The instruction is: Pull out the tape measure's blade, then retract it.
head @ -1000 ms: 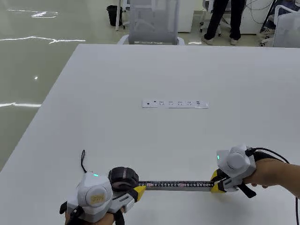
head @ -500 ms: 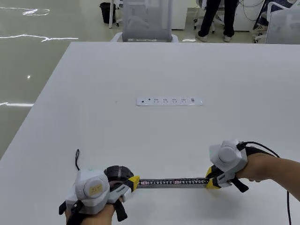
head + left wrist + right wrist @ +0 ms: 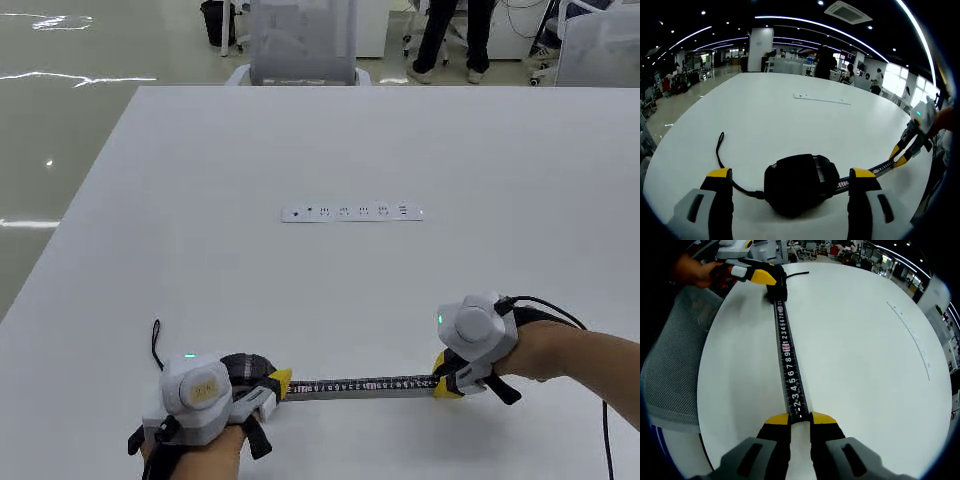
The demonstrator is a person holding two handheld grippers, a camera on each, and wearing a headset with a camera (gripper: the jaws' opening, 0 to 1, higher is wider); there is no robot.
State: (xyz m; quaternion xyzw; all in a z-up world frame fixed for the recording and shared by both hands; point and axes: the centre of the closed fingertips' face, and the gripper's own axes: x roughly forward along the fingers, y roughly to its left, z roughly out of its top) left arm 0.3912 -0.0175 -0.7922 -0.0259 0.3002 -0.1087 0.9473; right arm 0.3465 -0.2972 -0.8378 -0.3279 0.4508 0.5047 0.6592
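- The right hand-held gripper [image 3: 800, 418] pinched the drawn-out blade [image 3: 788, 360] by its tip, near the bench's [image 3: 300, 140] near edge.
- The tape measure case [image 3: 800, 182] sat between the left hand-held gripper's [image 3: 270, 390] jaws; whether they squeezed it was unclear.

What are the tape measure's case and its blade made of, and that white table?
The case looks like matt black rubbery plastic: dull, rounded, no glare. The blade seems thin painted metal, dark with printed numerals, lying straight. The table looks like smooth white laminate with a soft sheen; I cannot be sure.
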